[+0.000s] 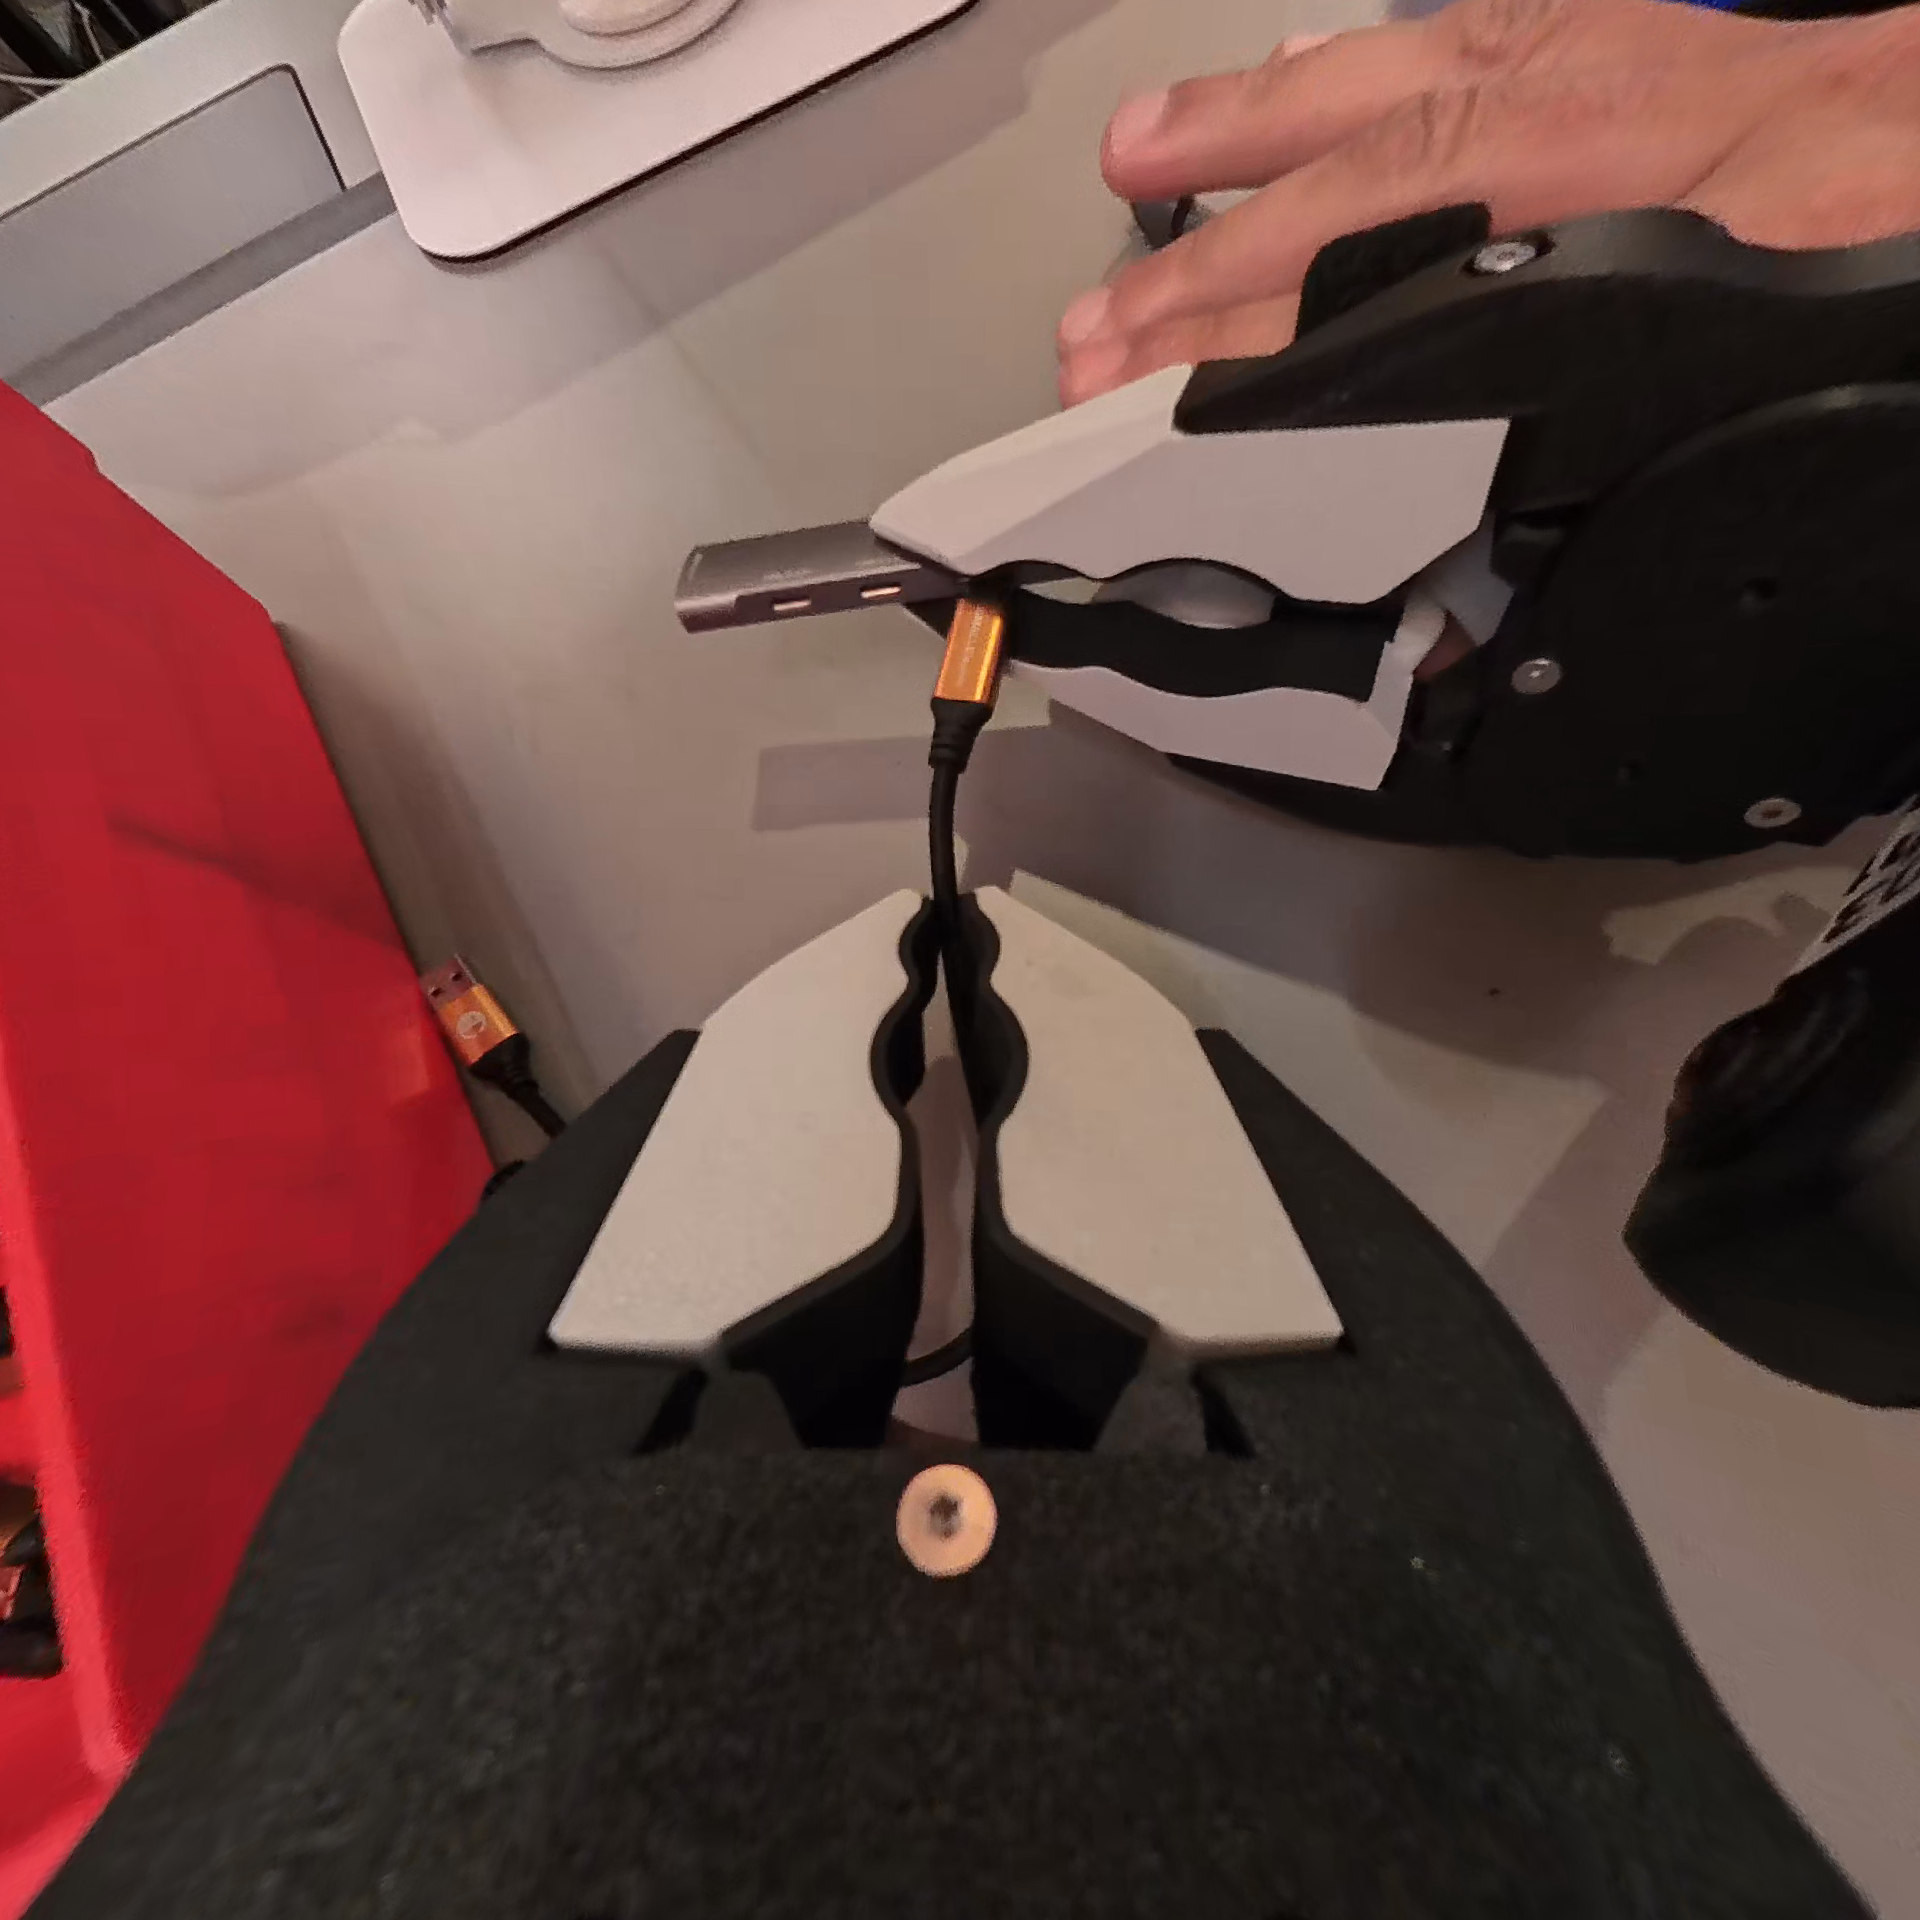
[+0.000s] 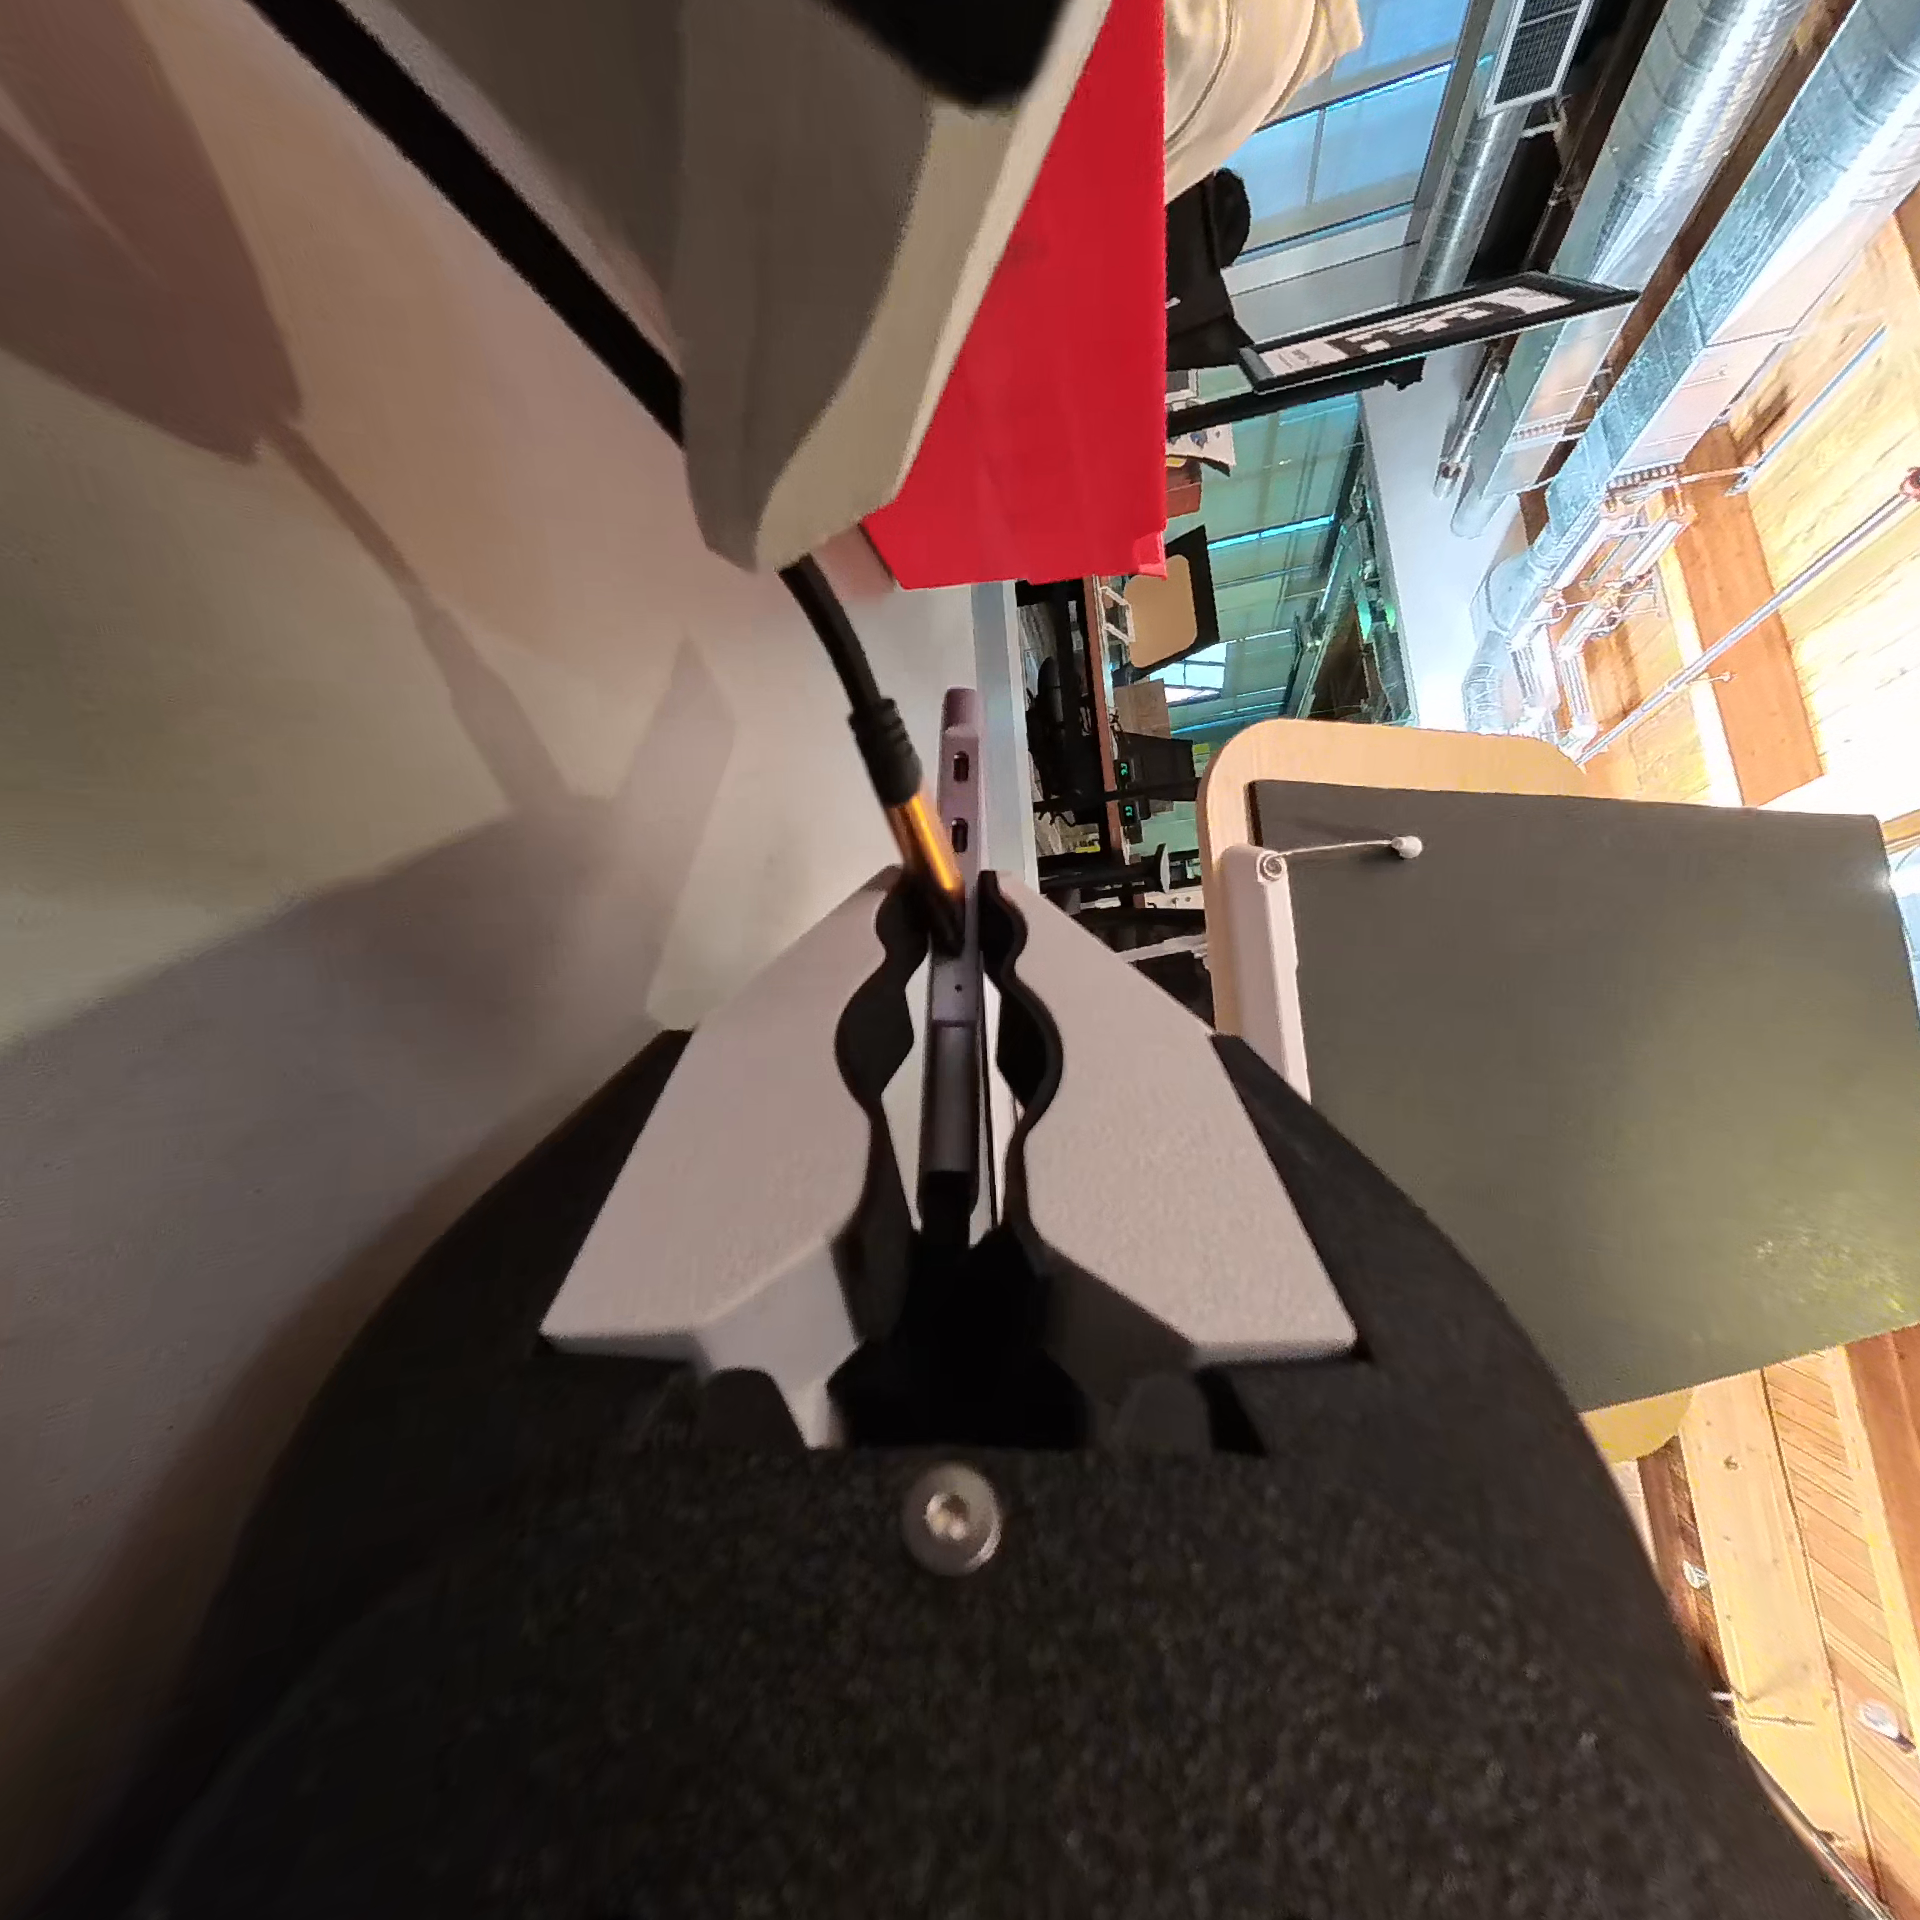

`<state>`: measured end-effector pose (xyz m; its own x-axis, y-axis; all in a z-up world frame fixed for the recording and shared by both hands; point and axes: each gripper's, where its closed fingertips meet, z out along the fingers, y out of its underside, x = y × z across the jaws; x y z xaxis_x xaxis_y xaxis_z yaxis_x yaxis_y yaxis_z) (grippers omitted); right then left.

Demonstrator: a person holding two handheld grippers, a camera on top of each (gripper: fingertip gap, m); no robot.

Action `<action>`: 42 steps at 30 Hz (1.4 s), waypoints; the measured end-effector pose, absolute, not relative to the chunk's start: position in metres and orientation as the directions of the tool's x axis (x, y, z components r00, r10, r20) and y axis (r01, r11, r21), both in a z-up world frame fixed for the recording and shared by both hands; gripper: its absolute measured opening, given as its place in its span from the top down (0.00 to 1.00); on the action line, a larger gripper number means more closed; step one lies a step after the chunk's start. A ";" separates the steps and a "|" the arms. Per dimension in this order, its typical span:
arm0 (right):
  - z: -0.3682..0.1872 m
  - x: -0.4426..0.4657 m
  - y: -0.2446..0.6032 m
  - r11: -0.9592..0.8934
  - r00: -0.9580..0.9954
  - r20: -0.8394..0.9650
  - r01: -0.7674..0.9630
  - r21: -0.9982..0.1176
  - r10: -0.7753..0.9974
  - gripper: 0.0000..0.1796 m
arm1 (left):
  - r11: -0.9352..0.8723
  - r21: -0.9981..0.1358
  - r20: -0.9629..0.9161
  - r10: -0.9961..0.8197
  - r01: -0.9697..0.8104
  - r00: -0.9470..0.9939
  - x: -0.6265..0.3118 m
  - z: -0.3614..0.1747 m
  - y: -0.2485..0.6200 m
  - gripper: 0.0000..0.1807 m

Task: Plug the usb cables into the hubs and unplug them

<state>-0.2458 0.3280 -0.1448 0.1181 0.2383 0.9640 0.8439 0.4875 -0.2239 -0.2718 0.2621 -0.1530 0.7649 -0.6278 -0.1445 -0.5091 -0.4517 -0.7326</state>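
In the left wrist view my left gripper (image 1: pixel 945 906) is shut on the black cable (image 1: pixel 943 821) a short way below its orange plug (image 1: pixel 971 652). The plug sits in a side port of the slim grey hub (image 1: pixel 790 582), which is held level above the table. My right gripper (image 1: pixel 940 594) comes in from the right, shut on the hub, with a person's hand (image 1: pixel 1403 177) on it. In the right wrist view my right gripper (image 2: pixel 951 896) clamps the hub (image 2: pixel 961 774) edge-on, with the orange plug (image 2: pixel 928 840) entering from the left. The left gripper (image 2: pixel 774 436) is above.
A red box (image 1: pixel 156 935) stands close on the left of the pale table (image 1: pixel 499 582). A second orange USB plug (image 1: pixel 470 1023) lies against its base. A white stand base (image 1: pixel 644 125) lies at the back. A dark board with a wooden frame (image 2: pixel 1558 1039) is beyond the hub. Spacing between my two grippers at the tips: around 7 cm.
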 end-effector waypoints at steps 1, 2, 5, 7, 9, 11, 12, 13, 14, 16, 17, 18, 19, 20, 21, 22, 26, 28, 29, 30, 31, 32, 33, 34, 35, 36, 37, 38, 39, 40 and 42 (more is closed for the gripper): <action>-0.145 -0.246 0.328 0.485 0.116 0.965 0.846 -0.221 0.236 0.96 | -0.455 -0.732 -0.142 -0.627 -0.507 0.766 -0.272 -0.153 0.262 0.98; -0.145 -0.246 0.328 0.484 0.114 0.965 0.847 -0.219 0.236 0.96 | -0.460 -0.732 -0.136 -0.625 -0.503 0.769 -0.272 -0.154 0.262 0.98; -0.148 -0.246 0.328 0.483 0.110 0.963 0.848 -0.219 0.244 0.96 | -0.478 -0.733 -0.112 -0.618 -0.484 0.779 -0.272 -0.156 0.262 0.98; -0.148 -0.246 0.328 0.482 0.108 0.963 0.849 -0.218 0.245 0.96 | -0.486 -0.729 -0.111 -0.611 -0.482 0.784 -0.275 -0.156 0.263 0.98; -0.149 -0.246 0.328 0.482 0.108 0.963 0.848 -0.220 0.248 0.96 | -0.494 -0.726 -0.106 -0.608 -0.479 0.787 -0.277 -0.157 0.263 0.98; -0.149 -0.246 0.328 0.481 0.106 0.963 0.849 -0.218 0.249 0.96 | -0.496 -0.722 -0.103 -0.612 -0.482 0.784 -0.277 -0.158 0.263 0.98; -0.150 -0.246 0.328 0.481 0.105 0.962 0.849 -0.217 0.250 0.96 | -0.495 -0.721 -0.105 -0.613 -0.484 0.783 -0.276 -0.158 0.263 0.98; -0.150 -0.247 0.327 0.483 0.102 0.962 0.848 -0.217 0.252 0.96 | -0.493 -0.722 -0.105 -0.614 -0.485 0.782 -0.276 -0.158 0.263 0.98; -0.150 -0.247 0.327 0.484 0.099 0.963 0.849 -0.214 0.251 0.96 | -0.493 -0.722 -0.106 -0.615 -0.486 0.781 -0.275 -0.158 0.262 0.98; -0.151 -0.247 0.327 0.481 0.093 0.965 0.852 -0.204 0.245 0.96 | -0.493 -0.720 -0.107 -0.616 -0.488 0.780 -0.274 -0.158 0.262 0.98; -0.151 -0.247 0.327 0.481 0.092 0.965 0.853 -0.204 0.245 0.96 | -0.494 -0.720 -0.105 -0.616 -0.487 0.781 -0.274 -0.158 0.262 0.98; -0.151 -0.247 0.327 0.481 0.091 0.965 0.853 -0.203 0.246 0.96 | -0.496 -0.721 -0.100 -0.616 -0.483 0.781 -0.274 -0.158 0.261 0.98; -0.151 -0.246 0.328 0.479 0.087 0.966 0.855 -0.198 0.244 0.96 | -0.497 -0.724 -0.093 -0.617 -0.478 0.782 -0.274 -0.158 0.261 0.98; -0.151 -0.246 0.328 0.476 0.082 0.968 0.859 -0.190 0.238 0.96 | -0.497 -0.728 -0.084 -0.619 -0.472 0.781 -0.272 -0.157 0.260 0.98; -0.152 -0.245 0.328 0.473 0.076 0.969 0.862 -0.182 0.233 0.96 | -0.495 -0.735 -0.073 -0.622 -0.464 0.780 -0.271 -0.155 0.260 0.98; -0.152 -0.245 0.329 0.471 0.074 0.970 0.864 -0.178 0.233 0.96 | -0.493 -0.742 -0.062 -0.626 -0.455 0.778 -0.269 -0.154 0.259 0.98; -0.153 -0.244 0.329 0.459 0.083 0.966 0.867 -0.191 0.244 0.96 | -0.483 -0.766 -0.018 -0.644 -0.424 0.765 -0.260 -0.149 0.255 0.98; -0.154 -0.245 0.329 0.461 0.086 0.964 0.865 -0.198 0.253 0.96 | -0.480 -0.779 0.003 -0.647 -0.404 0.762 -0.256 -0.147 0.254 0.98; -0.154 -0.245 0.328 0.459 0.089 0.962 0.865 -0.203 0.259 0.96 | -0.479 -0.783 0.010 -0.648 -0.397 0.762 -0.255 -0.146 0.253 0.98; -0.154 -0.245 0.328 0.458 0.093 0.960 0.864 -0.209 0.264 0.96 | -0.477 -0.788 0.018 -0.649 -0.389 0.760 -0.254 -0.146 0.253 0.98; -0.154 -0.245 0.328 0.459 0.098 0.958 0.862 -0.216 0.268 0.96 | -0.476 -0.792 0.029 -0.655 -0.383 0.755 -0.252 -0.145 0.252 0.98; -0.153 -0.245 0.328 0.461 0.103 0.957 0.859 -0.222 0.269 0.96 | -0.475 -0.799 0.046 -0.661 -0.370 0.749 -0.251 -0.145 0.251 0.98; -0.152 -0.244 0.328 0.464 0.112 0.956 0.855 -0.232 0.270 0.96 | -0.479 -0.806 0.072 -0.663 -0.348 0.745 -0.249 -0.144 0.251 0.98; -0.150 -0.243 0.328 0.467 0.124 0.955 0.850 -0.243 0.271 0.96 | -0.485 -0.816 0.110 -0.665 -0.316 0.739 -0.248 -0.142 0.250 0.98; -0.147 -0.241 0.328 0.471 0.136 0.955 0.846 -0.250 0.263 0.96 | -0.494 -0.826 0.161 -0.670 -0.272 0.725 -0.246 -0.138 0.250 0.95; -0.143 -0.240 0.328 0.474 0.151 0.955 0.841 -0.260 0.255 0.96 | -0.512 -0.832 0.224 -0.662 -0.214 0.715 -0.246 -0.134 0.251 0.92; -0.138 -0.239 0.327 0.485 0.172 0.953 0.830 -0.277 0.250 0.96 | -0.537 -0.831 0.294 -0.645 -0.144 0.706 -0.249 -0.128 0.254 0.90; -0.135 -0.240 0.325 0.499 0.192 0.948 0.813 -0.298 0.254 0.96 | -0.560 -0.825 0.366 -0.625 -0.070 0.690 -0.253 -0.122 0.257 0.87; -0.132 -0.242 0.322 0.520 0.209 0.941 0.791 -0.322 0.265 0.96 | -0.583 -0.813 0.430 -0.601 -0.001 0.674 -0.258 -0.116 0.262 0.86; -0.129 -0.245 0.318 0.539 0.226 0.935 0.769 -0.343 0.273 0.96 | -0.602 -0.797 0.480 -0.576 0.055 0.662 -0.263 -0.112 0.266 0.86; -0.123 -0.251 0.309 0.579 0.244 0.932 0.732 -0.358 0.269 0.96 | -0.631 -0.765 0.551 -0.541 0.127 0.635 -0.270 -0.109 0.272 0.85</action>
<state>-0.2511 0.3093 -0.1225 0.2435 0.2686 0.9320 0.7321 0.5794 -0.3583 -0.2696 0.2723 -0.1086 0.6353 -0.5408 0.5514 0.1269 -0.6312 -0.7652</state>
